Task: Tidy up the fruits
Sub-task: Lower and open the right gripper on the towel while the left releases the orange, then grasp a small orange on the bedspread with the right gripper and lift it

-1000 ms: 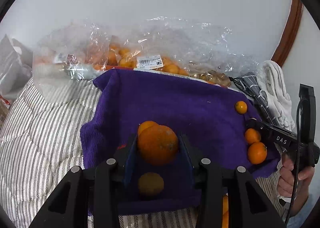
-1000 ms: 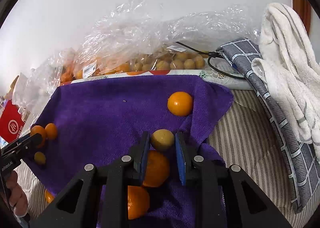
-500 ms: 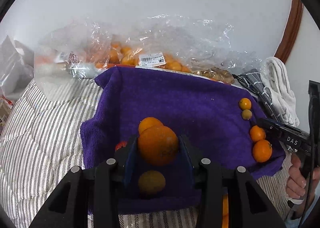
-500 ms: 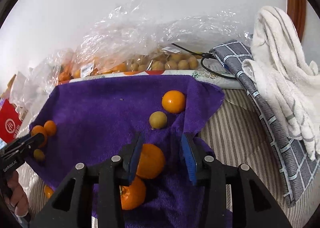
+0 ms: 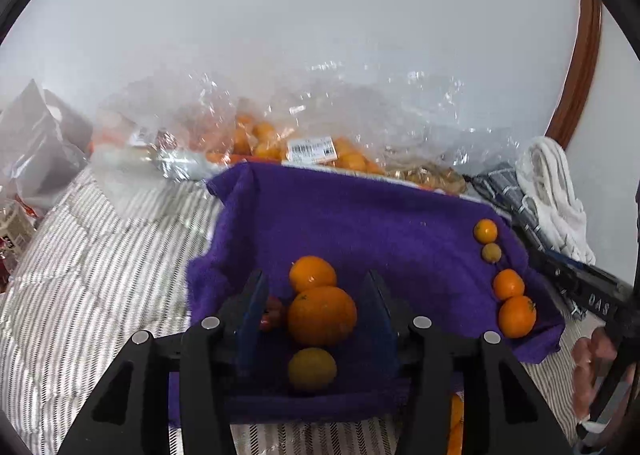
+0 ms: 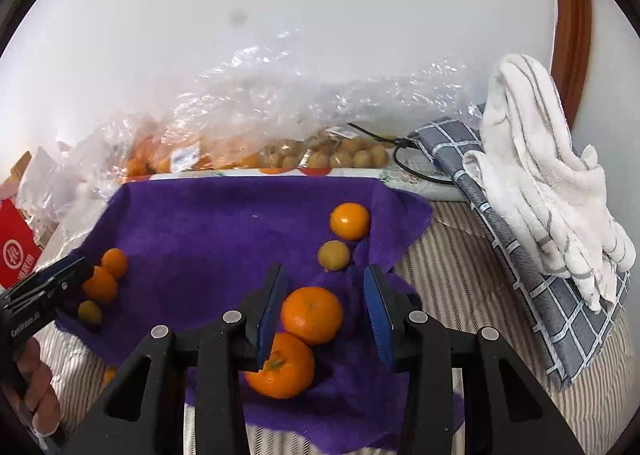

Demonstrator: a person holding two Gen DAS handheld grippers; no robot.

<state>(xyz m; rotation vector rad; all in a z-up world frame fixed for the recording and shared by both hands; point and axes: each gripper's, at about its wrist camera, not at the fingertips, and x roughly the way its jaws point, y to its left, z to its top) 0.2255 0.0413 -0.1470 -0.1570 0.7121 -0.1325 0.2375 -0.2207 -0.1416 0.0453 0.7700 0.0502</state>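
A purple towel (image 5: pixel 360 223) carries the fruit. My left gripper (image 5: pixel 315 287) has its jaws opening. A large orange (image 5: pixel 322 315) lies on the towel between the pads, with a gap on each side. A smaller orange (image 5: pixel 312 273) sits just behind it and a yellowish fruit (image 5: pixel 312 369) just in front. My right gripper (image 6: pixel 322 275) is open above a mandarin (image 6: pixel 312 315), gripping nothing. A second mandarin (image 6: pixel 280 365) lies nearer. Ahead of the right fingertips rest a small yellow fruit (image 6: pixel 334 255) and an orange (image 6: pixel 350 221).
Clear plastic bags (image 5: pixel 320 143) of fruit line the wall behind the towel. A white towel (image 6: pixel 540 175) and a grey checked cloth (image 6: pixel 560 295) are piled at the right. A black cable (image 6: pixel 400 151) and a red box (image 6: pixel 16 255) flank the striped bedding (image 5: pixel 100 255).
The left jaws widened off the large orange, which now rests on the towel. The right gripper let go of the small yellow fruit and drew back and up.
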